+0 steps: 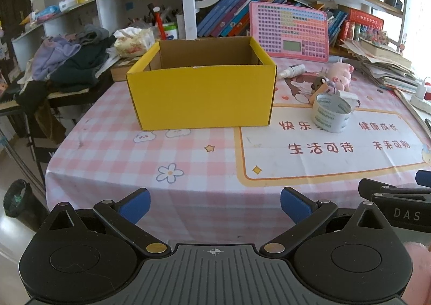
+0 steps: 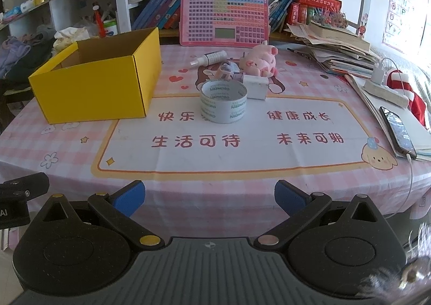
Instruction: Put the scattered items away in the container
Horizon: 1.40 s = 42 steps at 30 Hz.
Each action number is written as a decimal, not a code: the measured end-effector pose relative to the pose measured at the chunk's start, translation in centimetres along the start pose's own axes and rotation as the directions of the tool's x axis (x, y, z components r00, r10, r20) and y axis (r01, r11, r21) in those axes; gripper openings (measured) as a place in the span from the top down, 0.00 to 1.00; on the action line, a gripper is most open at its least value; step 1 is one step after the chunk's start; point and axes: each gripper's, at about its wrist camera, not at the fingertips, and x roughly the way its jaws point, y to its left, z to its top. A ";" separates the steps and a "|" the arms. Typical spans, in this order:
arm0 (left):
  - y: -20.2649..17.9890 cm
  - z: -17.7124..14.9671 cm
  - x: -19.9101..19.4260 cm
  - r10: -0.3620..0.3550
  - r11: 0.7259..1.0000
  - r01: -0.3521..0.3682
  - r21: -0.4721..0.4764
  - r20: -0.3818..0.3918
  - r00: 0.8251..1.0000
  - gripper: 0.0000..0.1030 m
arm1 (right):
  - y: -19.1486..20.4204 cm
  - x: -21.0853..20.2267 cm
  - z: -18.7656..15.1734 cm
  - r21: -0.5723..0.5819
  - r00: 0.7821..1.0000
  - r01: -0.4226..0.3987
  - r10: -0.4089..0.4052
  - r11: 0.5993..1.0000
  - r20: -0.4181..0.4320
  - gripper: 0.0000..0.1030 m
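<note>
Both grippers, left gripper (image 1: 214,204) and right gripper (image 2: 209,198), spread wide, empty. Right should straddle tape roll (image 2: 223,102) at frame centre (wall only), then carry to yellow box (image 2: 97,84).

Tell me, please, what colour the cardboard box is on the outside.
Yellow outside, brown inside: box, clearest in the left wrist view.
</note>
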 end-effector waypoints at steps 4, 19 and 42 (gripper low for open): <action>0.0 0.0 0.0 0.000 1.000 0.000 0.000 0.000 1.000 0.00 | 0.0 0.0 0.0 0.001 1.000 0.001 -0.001 1.000 0.000 0.00; 0.2 -0.1 0.5 -0.009 1.000 0.009 -0.009 -0.021 1.000 0.00 | -0.1 0.2 -0.1 0.010 1.000 0.008 -0.008 1.000 -0.017 0.00; 1.5 -0.2 1.0 -0.026 0.999 0.025 -0.039 -0.034 0.999 0.00 | 1.2 0.4 0.1 -0.006 1.000 0.014 -0.014 1.000 -0.027 0.00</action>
